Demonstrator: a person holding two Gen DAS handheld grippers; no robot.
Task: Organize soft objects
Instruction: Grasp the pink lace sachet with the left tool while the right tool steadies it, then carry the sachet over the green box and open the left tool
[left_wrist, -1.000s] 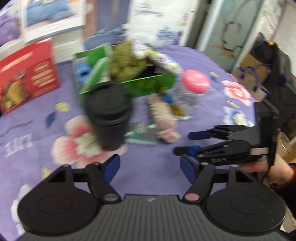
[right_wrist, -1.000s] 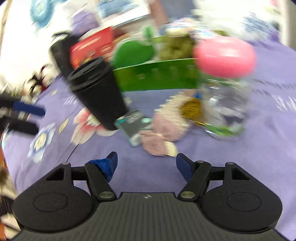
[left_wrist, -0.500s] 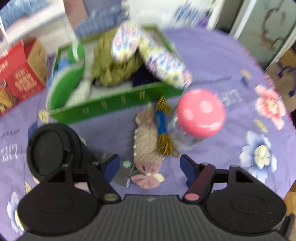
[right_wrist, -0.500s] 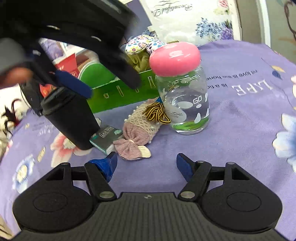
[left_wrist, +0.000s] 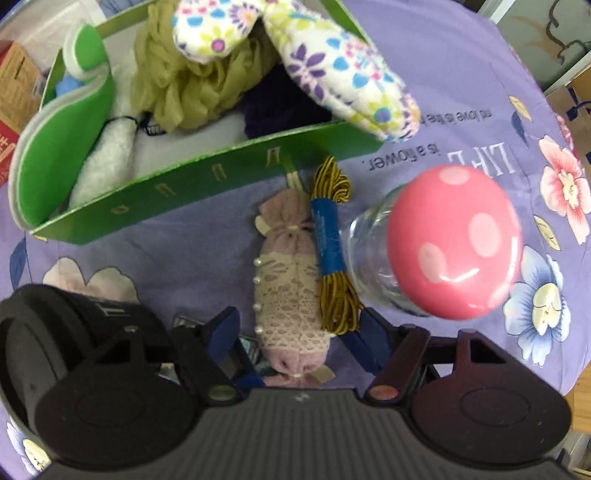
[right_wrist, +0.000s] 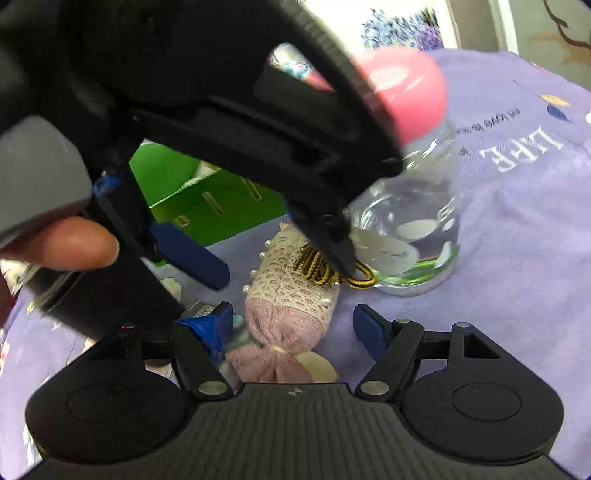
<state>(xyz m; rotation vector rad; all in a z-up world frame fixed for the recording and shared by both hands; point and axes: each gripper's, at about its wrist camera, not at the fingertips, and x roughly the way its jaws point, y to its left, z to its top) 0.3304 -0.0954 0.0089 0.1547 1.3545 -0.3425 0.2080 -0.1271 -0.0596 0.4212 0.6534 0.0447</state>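
**Two claws around the pink roll**

The left claw (left_wrist: 295, 332) is spread wide. The pink roll (left_wrist: 291, 295) lies on the purple cloth (left_wrist: 461, 92) right between its blue fingers (left_wrist: 221, 328). The fingers are on each side of the roll, but I cannot tell if they touch it. A yellow cord (left_wrist: 332, 258) with a blue band lies just to the right of the roll, touching it. The right finger sits by the near end of the cord.

Further right stands a glass jar (left_wrist: 373, 258) with a pink lid (left_wrist: 454, 240). To the left of the claw is a black cup (left_wrist: 44, 332), very close. A small card (left_wrist: 251, 347) peeks out under the left finger.

Ahead of the claw is a green box (left_wrist: 184, 199). Inside it are a flowery pillow (left_wrist: 332, 66), a green puff (left_wrist: 192, 85), a green pad (left_wrist: 62, 136) and a white roll (left_wrist: 107, 158).

The right claw (right_wrist: 293, 328) is spread wide too. The near end of the pink roll (right_wrist: 284, 328) lies between its fingers. The left claw (right_wrist: 284, 266) hangs over the roll from above, and a thumb (right_wrist: 62, 240) shows on its handle. The jar (right_wrist: 413, 229) stands ahead and to the right.
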